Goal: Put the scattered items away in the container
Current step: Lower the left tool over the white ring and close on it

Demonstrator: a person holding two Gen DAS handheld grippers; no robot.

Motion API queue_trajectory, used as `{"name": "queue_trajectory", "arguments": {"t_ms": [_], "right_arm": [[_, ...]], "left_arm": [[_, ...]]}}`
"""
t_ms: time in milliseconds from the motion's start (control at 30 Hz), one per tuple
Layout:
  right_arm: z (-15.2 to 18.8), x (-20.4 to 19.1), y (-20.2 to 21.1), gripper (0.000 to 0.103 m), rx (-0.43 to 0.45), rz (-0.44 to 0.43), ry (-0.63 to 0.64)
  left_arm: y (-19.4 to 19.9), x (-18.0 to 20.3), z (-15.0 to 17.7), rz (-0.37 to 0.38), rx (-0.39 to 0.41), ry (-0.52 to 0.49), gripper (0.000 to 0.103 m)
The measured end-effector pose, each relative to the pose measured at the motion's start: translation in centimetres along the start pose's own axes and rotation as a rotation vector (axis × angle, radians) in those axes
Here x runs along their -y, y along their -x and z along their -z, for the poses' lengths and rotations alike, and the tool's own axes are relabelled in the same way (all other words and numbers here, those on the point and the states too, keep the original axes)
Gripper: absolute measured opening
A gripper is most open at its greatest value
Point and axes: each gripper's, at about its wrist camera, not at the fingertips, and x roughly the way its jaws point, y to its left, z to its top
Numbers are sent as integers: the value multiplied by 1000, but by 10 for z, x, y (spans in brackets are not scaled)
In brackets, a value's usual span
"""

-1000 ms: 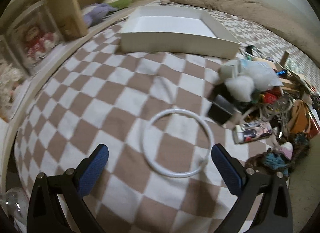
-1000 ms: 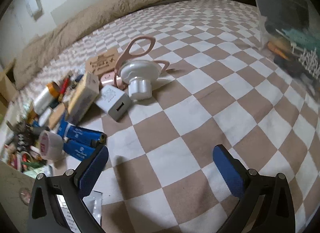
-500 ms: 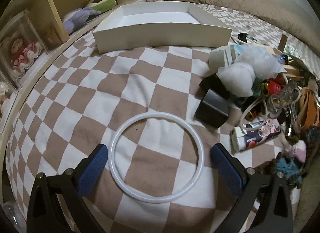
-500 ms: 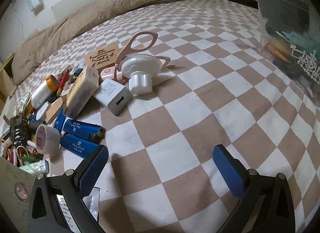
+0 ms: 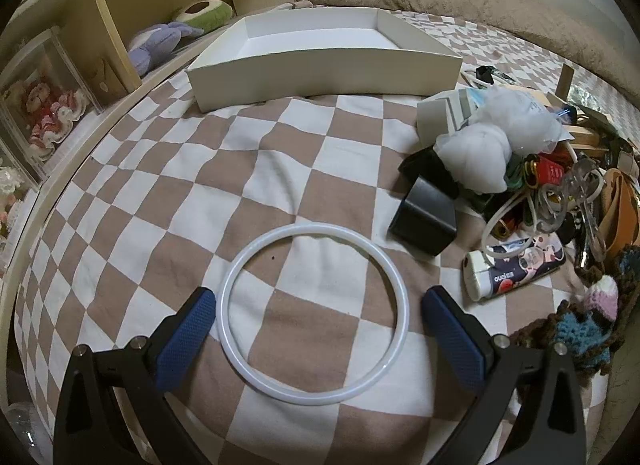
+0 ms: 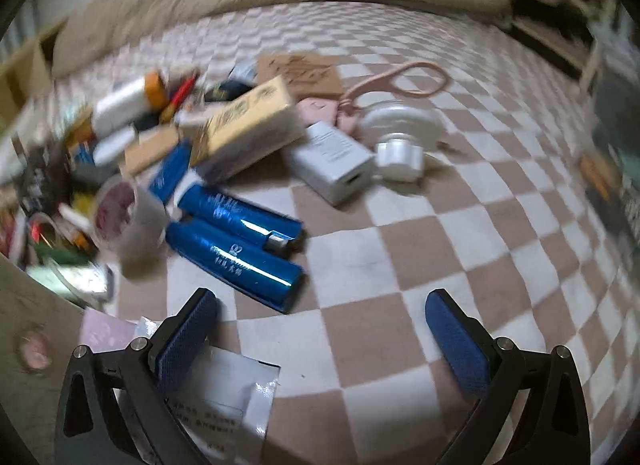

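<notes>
The left tool [image 5: 318, 323] hovers spread wide and empty around the white ring [image 5: 314, 315], which lies flat on the checkered bed [image 5: 168, 201]; the pick-up appears to be in hand. Next it likely needs to pinch one side of the rim, then carry it to the empty white box [image 5: 324, 65] beyond. The right tool [image 6: 320, 325], also wide and empty, faces the blue tubes [image 6: 236, 249]. The black block [image 5: 426, 215] and clutter pile sit to the ring's right.

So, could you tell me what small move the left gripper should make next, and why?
Probably lower and close on the white ring: the left gripper has its jaws open on either side of it, the ring lies flat on the checkered blanket, and the white box looks empty.
</notes>
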Motion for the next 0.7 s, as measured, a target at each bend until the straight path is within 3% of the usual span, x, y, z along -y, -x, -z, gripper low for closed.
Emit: {"name": "queue_trajectory", "arguments": {"t_ms": [133,333,433,567,700], "right_arm": [[-7,14,-4,103,-18,14,-45],[-13,58,-11,103,-28,2,-215],[-12,58,-6,103,-10,-10,-247],[-6,55,3,103,38,-27,-224],[-8,24,14,103,85,-69,-111]], "left_arm": [[0,0,1,-2,-2,-4,103],[0,0,1,0,3,-1,103],[0,0,1,-1,6,-1,103],[1,0,1,8,16,-5,99],[7,10,2,6,40,-49,85]]}}
